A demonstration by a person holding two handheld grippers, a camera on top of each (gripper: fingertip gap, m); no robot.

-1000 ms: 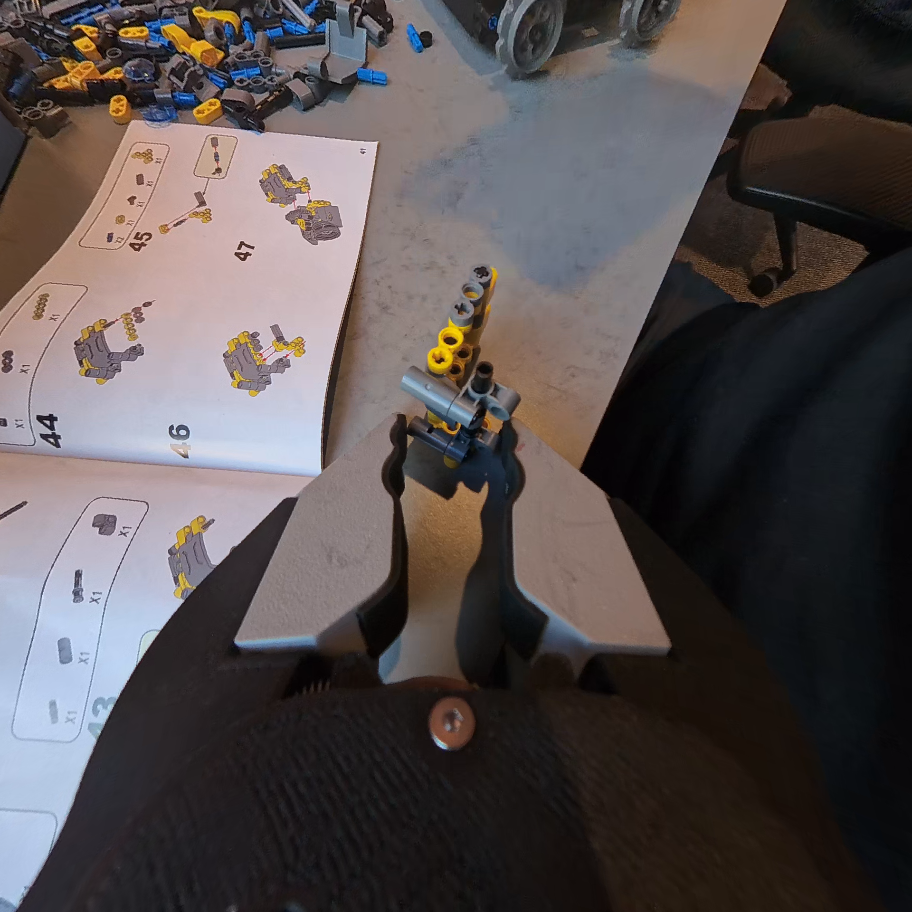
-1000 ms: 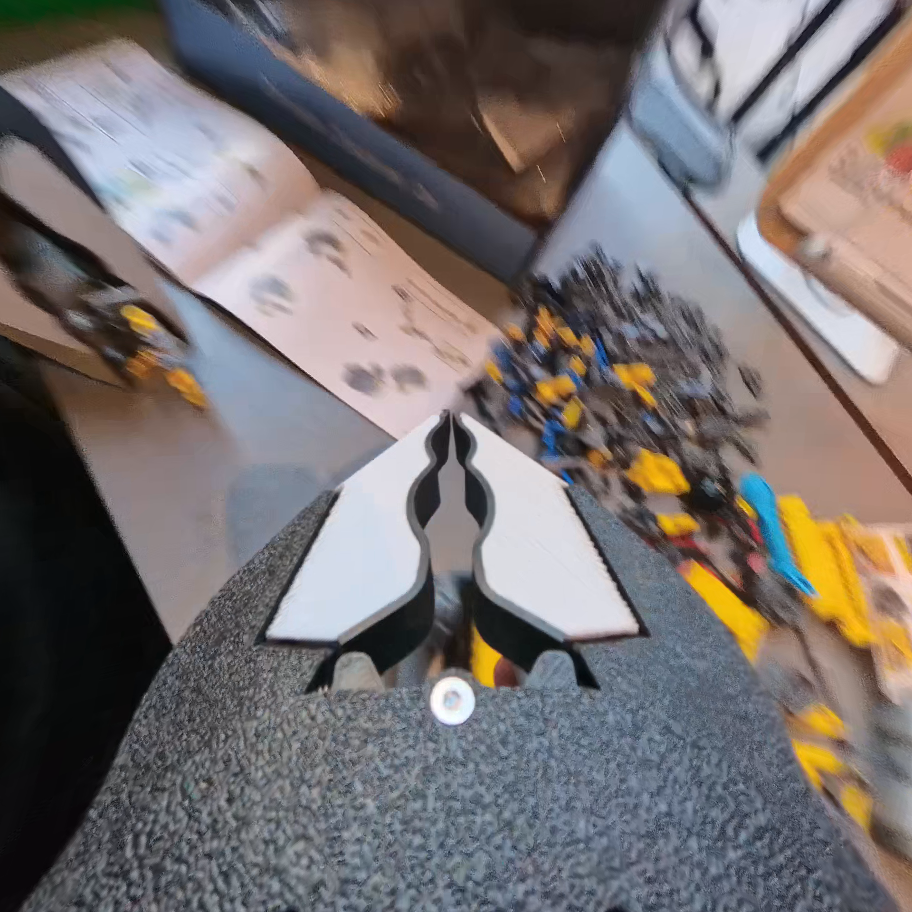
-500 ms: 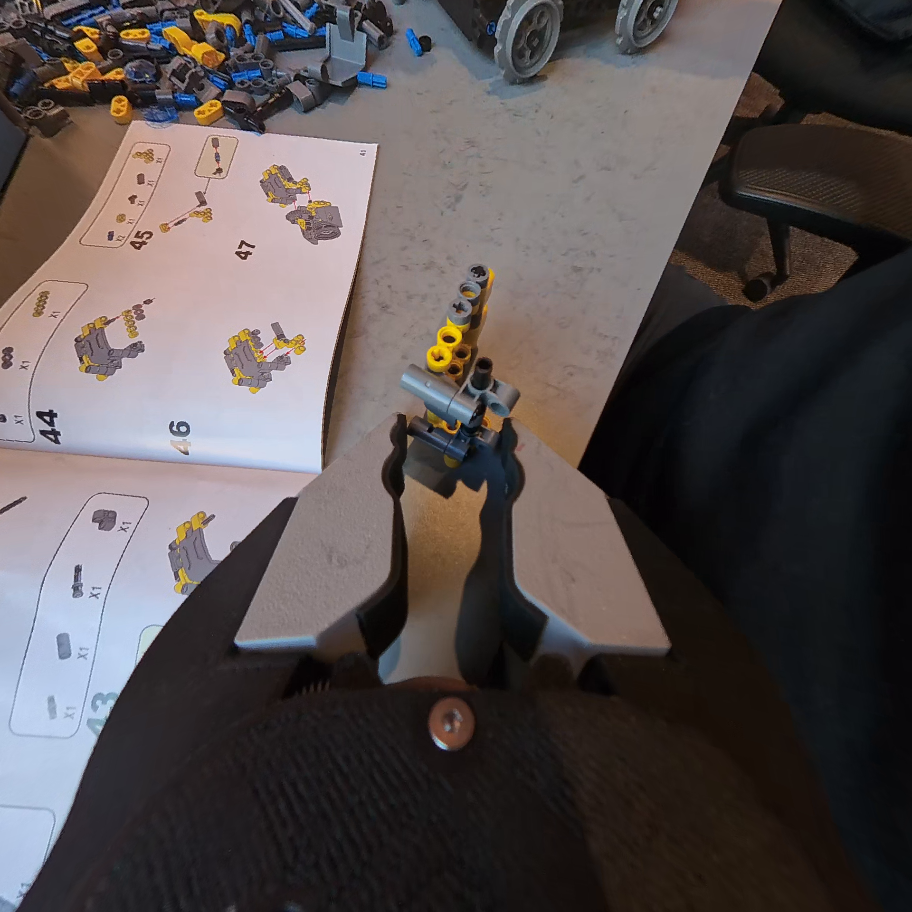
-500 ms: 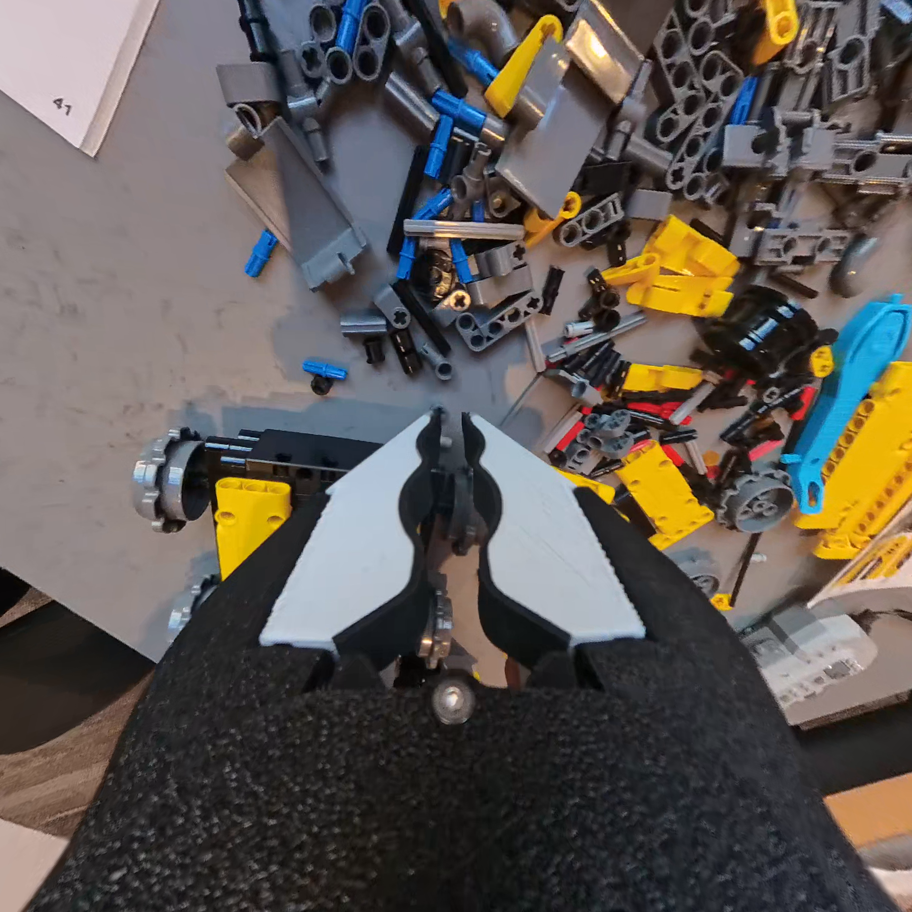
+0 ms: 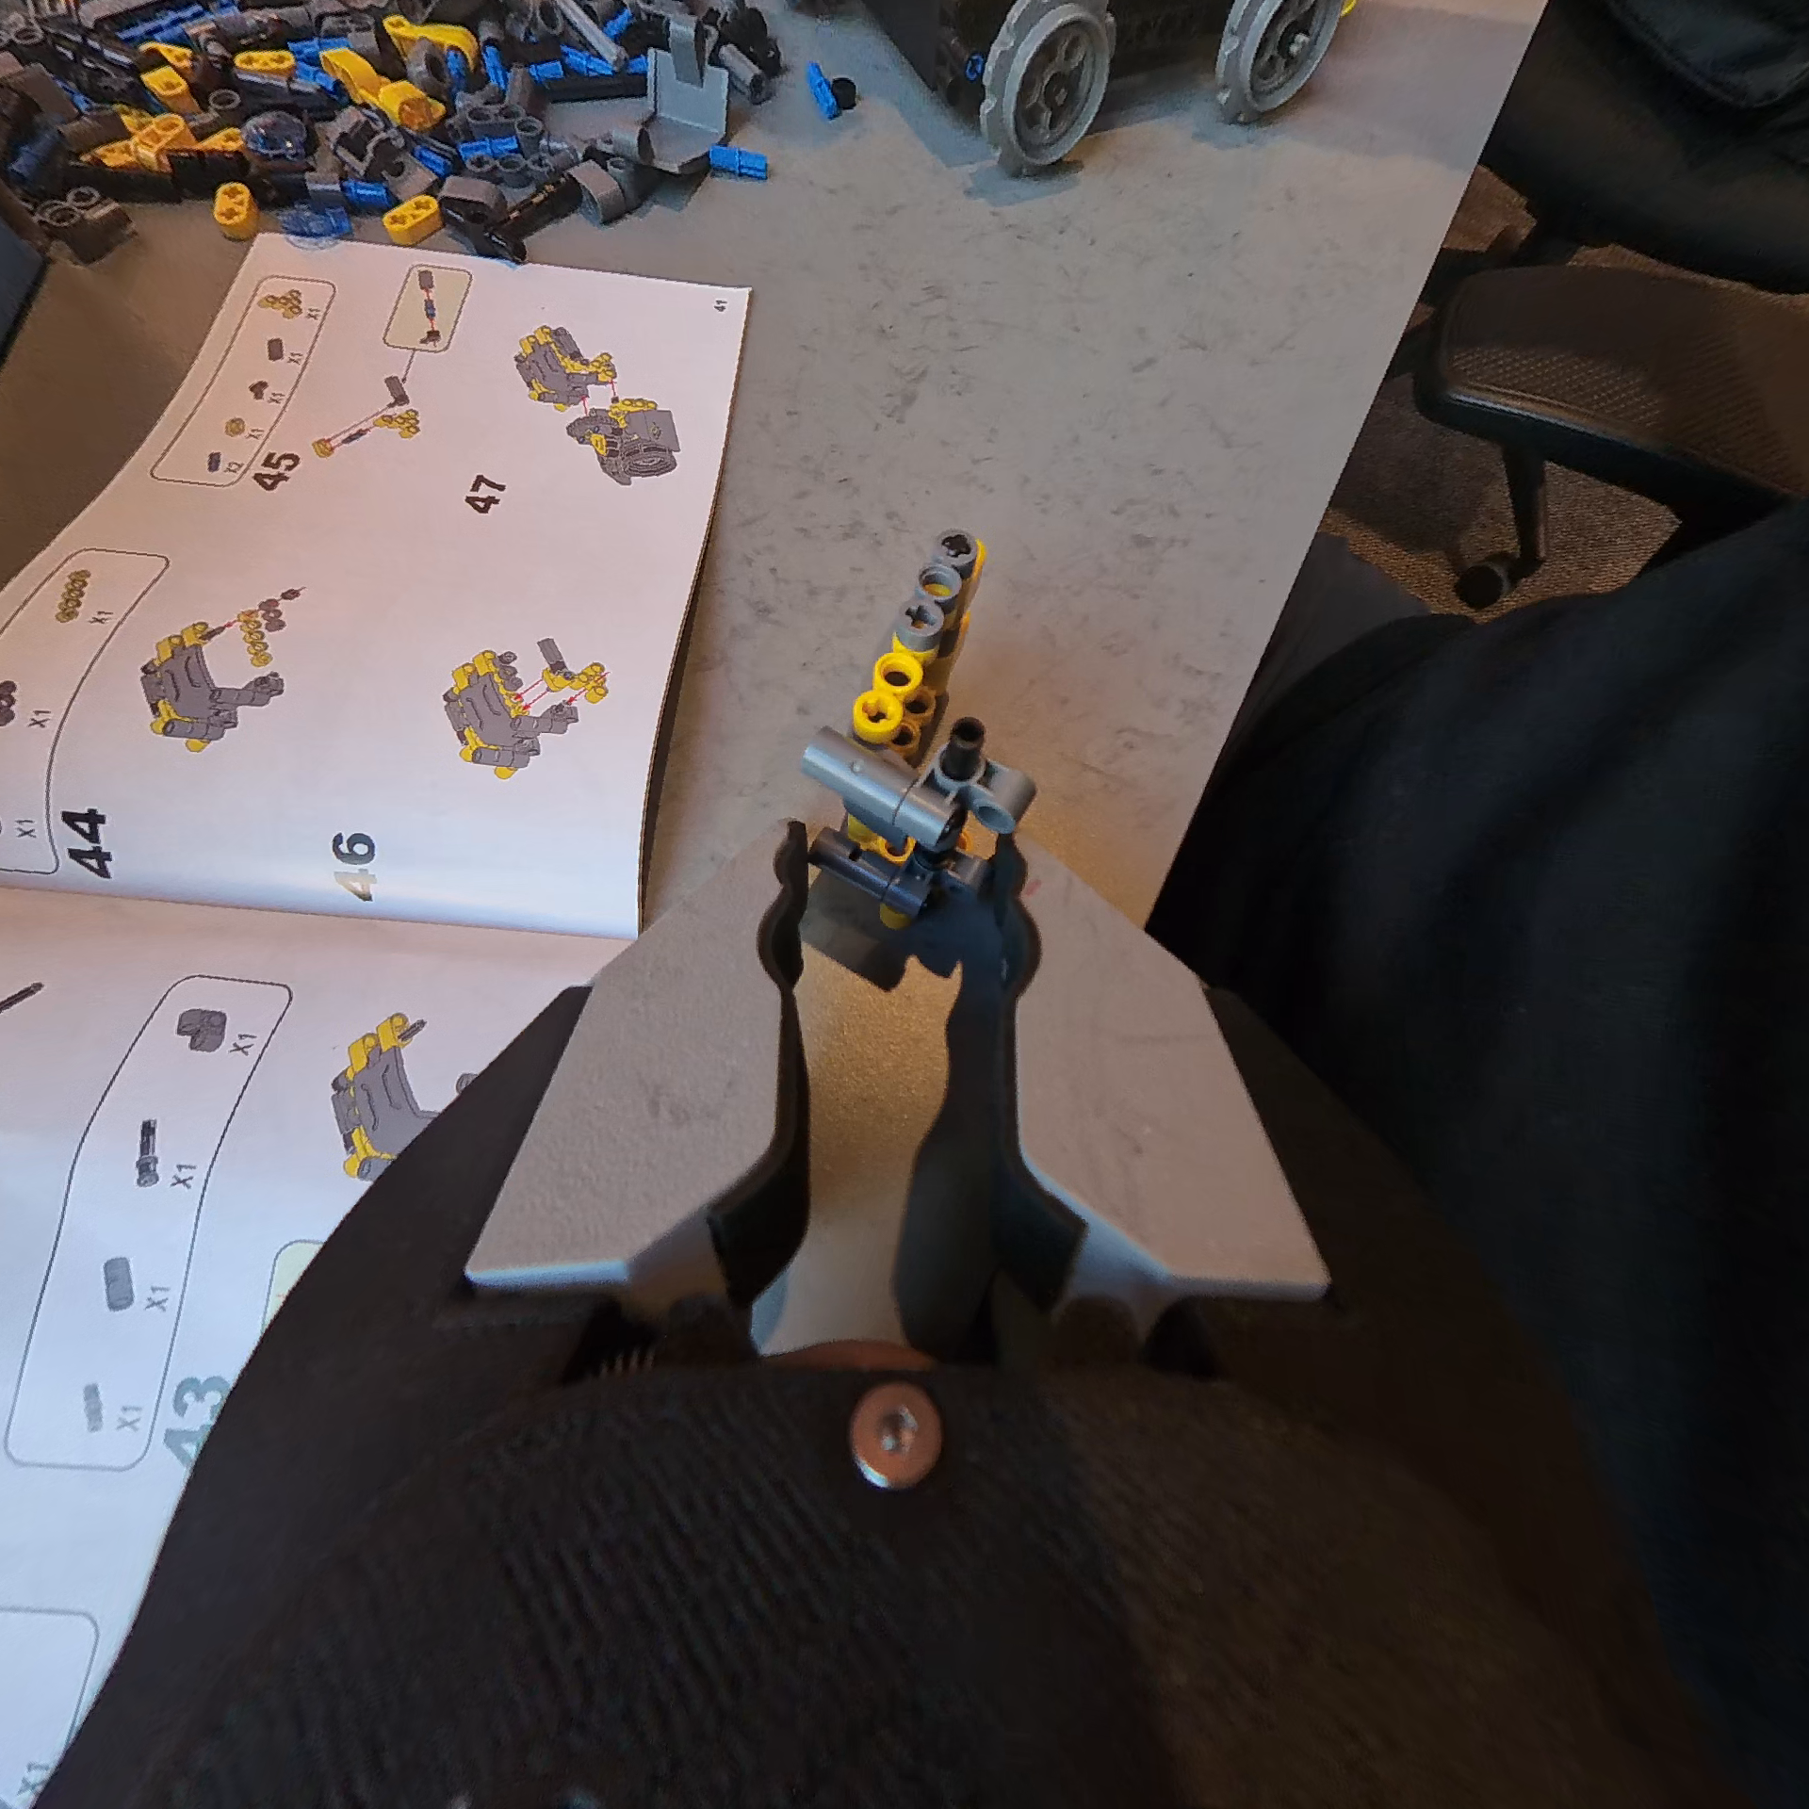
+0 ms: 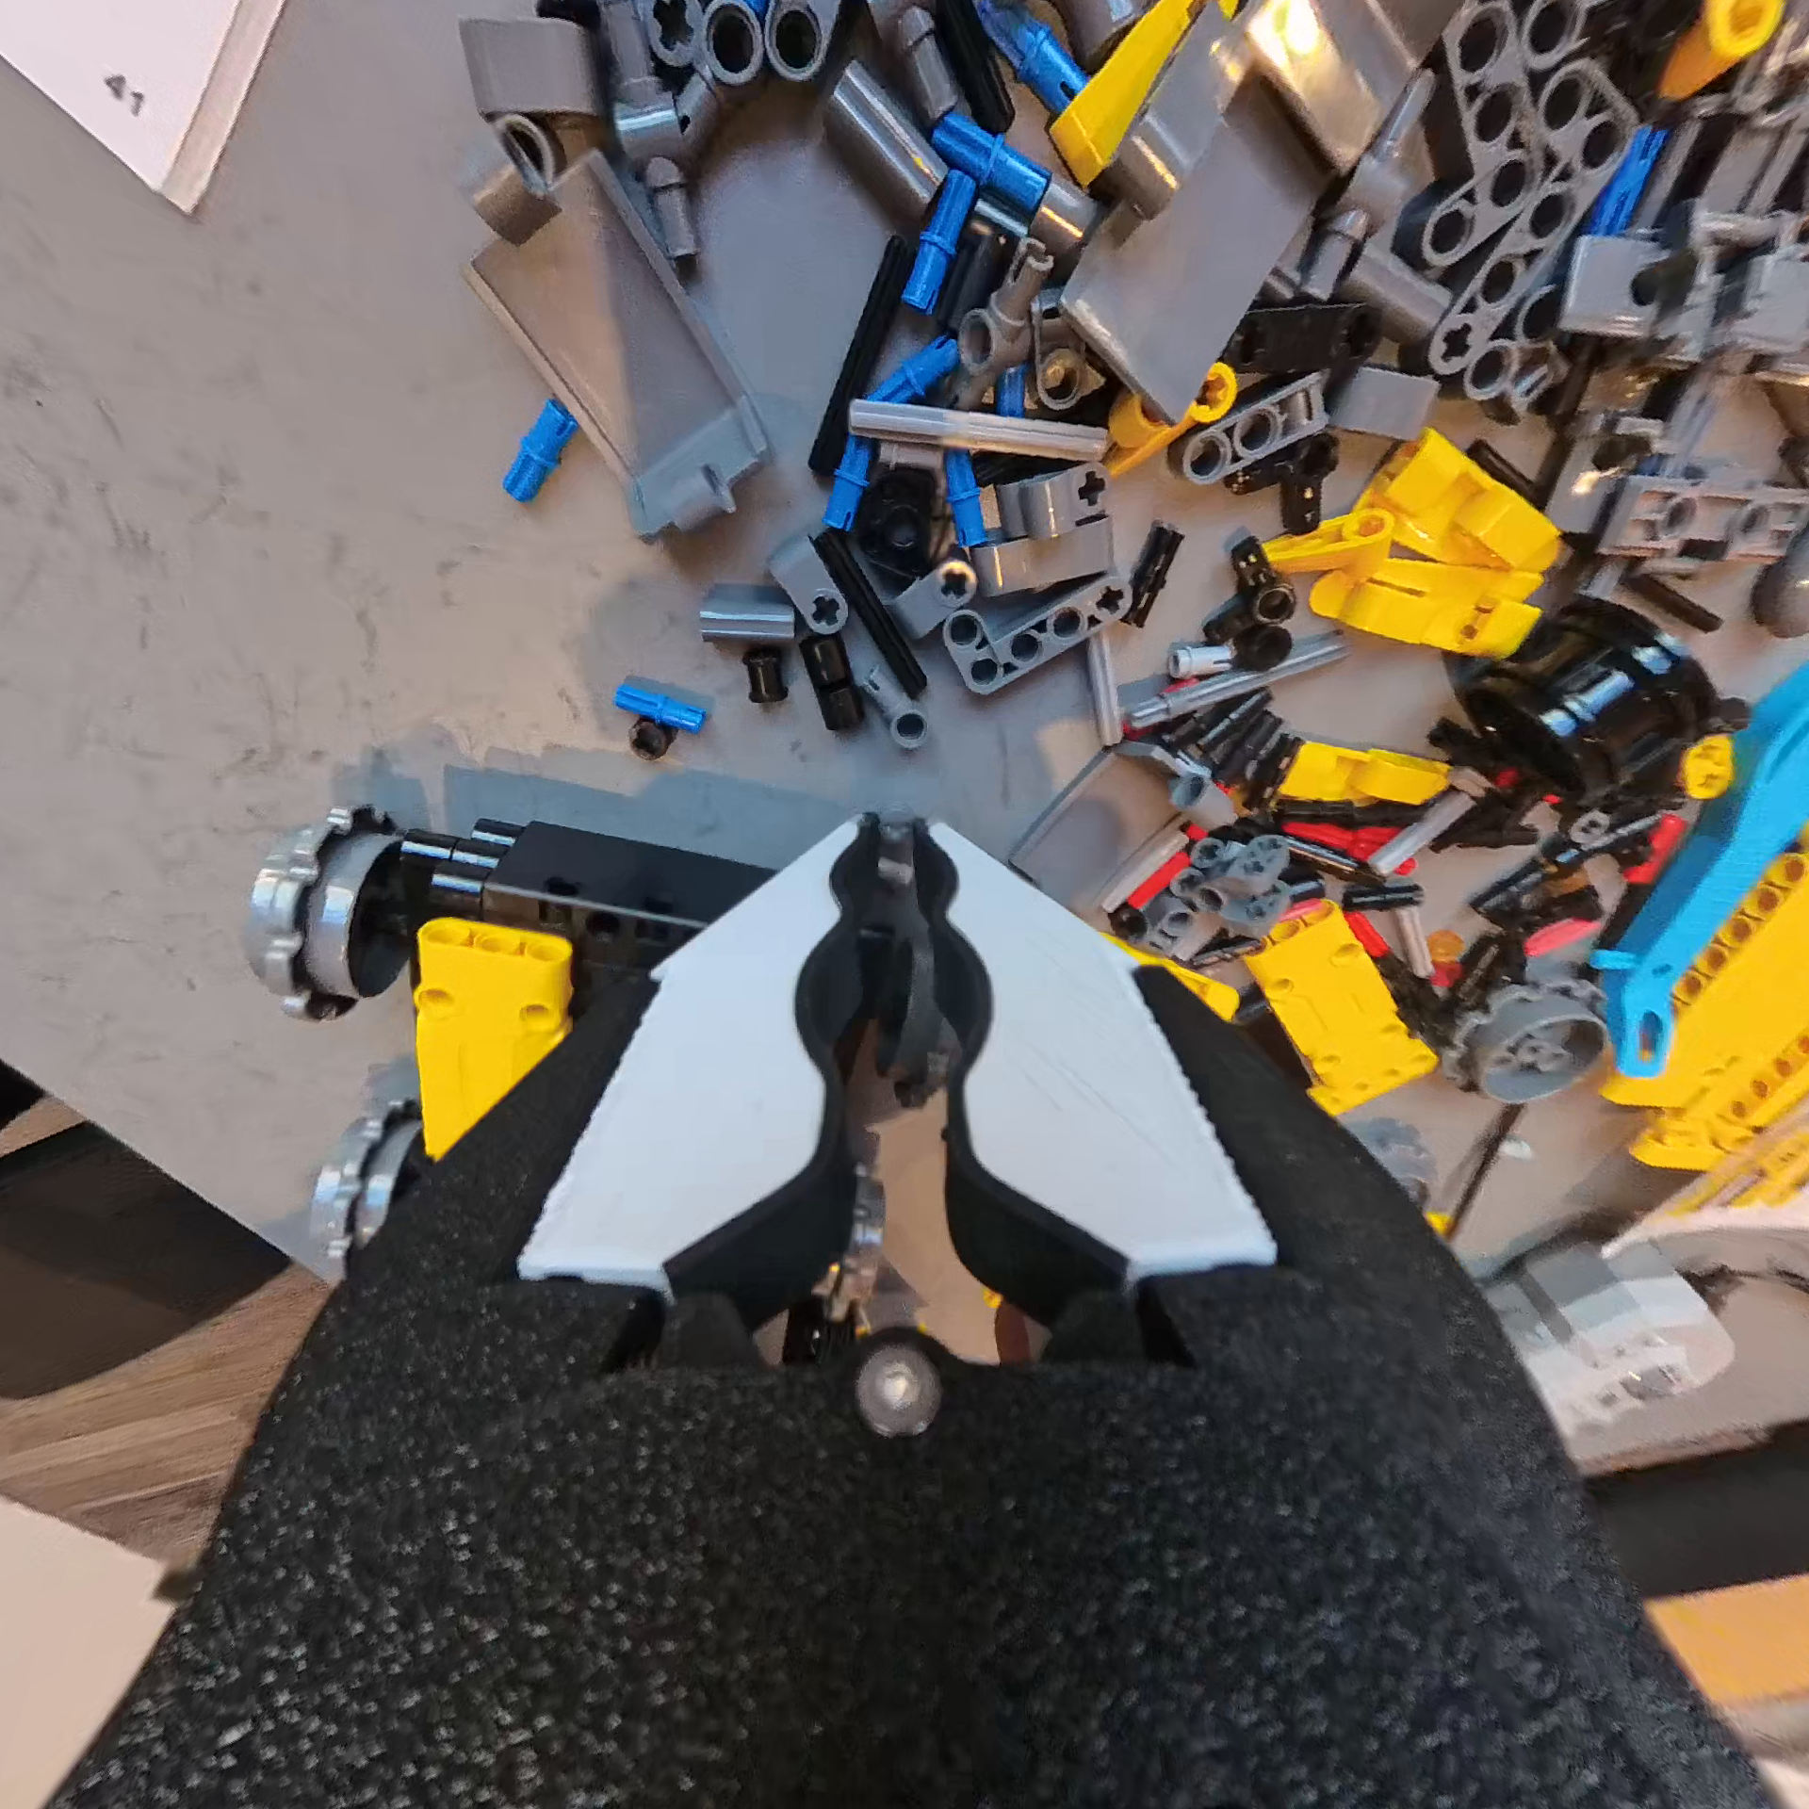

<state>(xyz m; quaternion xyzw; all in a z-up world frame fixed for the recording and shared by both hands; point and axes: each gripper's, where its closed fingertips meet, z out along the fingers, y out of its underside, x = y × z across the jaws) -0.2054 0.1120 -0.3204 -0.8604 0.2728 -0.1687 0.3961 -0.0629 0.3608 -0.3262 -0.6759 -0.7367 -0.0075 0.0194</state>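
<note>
Left wrist view: left gripper [image 5: 896, 871] clamps yellow-grey brick assembly [image 5: 915, 724] above table [image 5: 1126, 343] edge; instruction booklet [image 5: 392, 587] at 9 o'clock. Right wrist view: right gripper [image 6: 893, 837] pinches small grey pin [image 6: 893, 852]; loose parts pile [image 6: 1273, 440] at 1 o'clock.
</note>
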